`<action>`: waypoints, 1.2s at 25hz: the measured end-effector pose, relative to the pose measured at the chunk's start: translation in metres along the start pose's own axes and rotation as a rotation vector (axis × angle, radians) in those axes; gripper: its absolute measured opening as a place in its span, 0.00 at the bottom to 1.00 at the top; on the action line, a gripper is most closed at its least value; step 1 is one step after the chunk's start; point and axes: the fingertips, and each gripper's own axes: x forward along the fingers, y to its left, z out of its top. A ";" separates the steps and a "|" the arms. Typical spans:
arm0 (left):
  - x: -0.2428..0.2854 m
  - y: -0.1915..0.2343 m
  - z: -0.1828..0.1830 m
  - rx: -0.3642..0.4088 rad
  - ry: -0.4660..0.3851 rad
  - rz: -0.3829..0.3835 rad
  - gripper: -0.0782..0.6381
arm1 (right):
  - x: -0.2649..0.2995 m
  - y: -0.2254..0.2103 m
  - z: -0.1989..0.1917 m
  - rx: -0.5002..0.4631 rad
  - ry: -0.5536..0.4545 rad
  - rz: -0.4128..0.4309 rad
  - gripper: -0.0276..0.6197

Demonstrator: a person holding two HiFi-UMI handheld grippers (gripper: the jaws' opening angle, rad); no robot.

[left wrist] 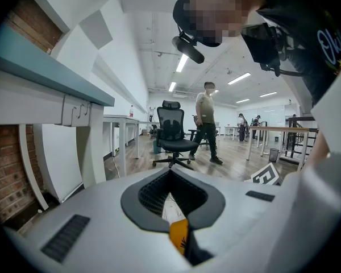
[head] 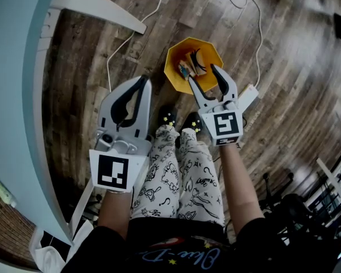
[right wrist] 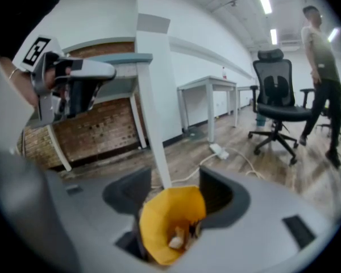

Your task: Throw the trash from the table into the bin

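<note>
A yellow bin point(head: 179, 50) stands on the wood floor in front of my feet, with crumpled trash point(head: 192, 63) inside it. My right gripper point(head: 207, 79) hangs over the bin's near rim, open, with nothing between its fingers. In the right gripper view the bin point(right wrist: 165, 220) and its trash point(right wrist: 179, 240) show below the spread jaws of the right gripper point(right wrist: 173, 180). My left gripper point(head: 142, 82) is held to the left of the bin, its tips together and empty. In the left gripper view the left gripper point(left wrist: 171, 173) frames a sliver of the bin point(left wrist: 179, 235).
The light blue table point(head: 17, 95) curves along the left, its white leg point(head: 102, 7) slanting toward the bin. Cables point(head: 250, 16) and a power strip point(head: 247, 95) lie on the floor. An office chair point(left wrist: 173, 129) and a walking person point(left wrist: 206, 121) are farther off.
</note>
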 end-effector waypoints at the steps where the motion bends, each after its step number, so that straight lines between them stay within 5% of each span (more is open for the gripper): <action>1: 0.000 -0.001 0.002 0.001 -0.001 0.000 0.12 | -0.001 -0.001 0.002 0.000 -0.002 -0.001 0.43; 16: -0.007 -0.001 0.017 -0.009 0.003 -0.005 0.12 | -0.010 0.010 0.022 -0.046 -0.008 0.017 0.43; 17: -0.008 -0.001 0.018 -0.009 0.001 -0.005 0.12 | -0.010 0.010 0.024 -0.049 -0.010 0.013 0.41; 19: -0.010 -0.002 0.021 -0.008 0.002 -0.004 0.12 | -0.014 0.010 0.029 -0.052 -0.018 0.002 0.20; 22: -0.014 -0.004 0.026 -0.010 0.002 -0.001 0.12 | -0.020 0.009 0.036 -0.068 -0.023 -0.008 0.09; 30: -0.036 -0.007 0.043 -0.025 -0.012 0.015 0.12 | -0.041 0.022 0.061 -0.121 -0.026 -0.037 0.05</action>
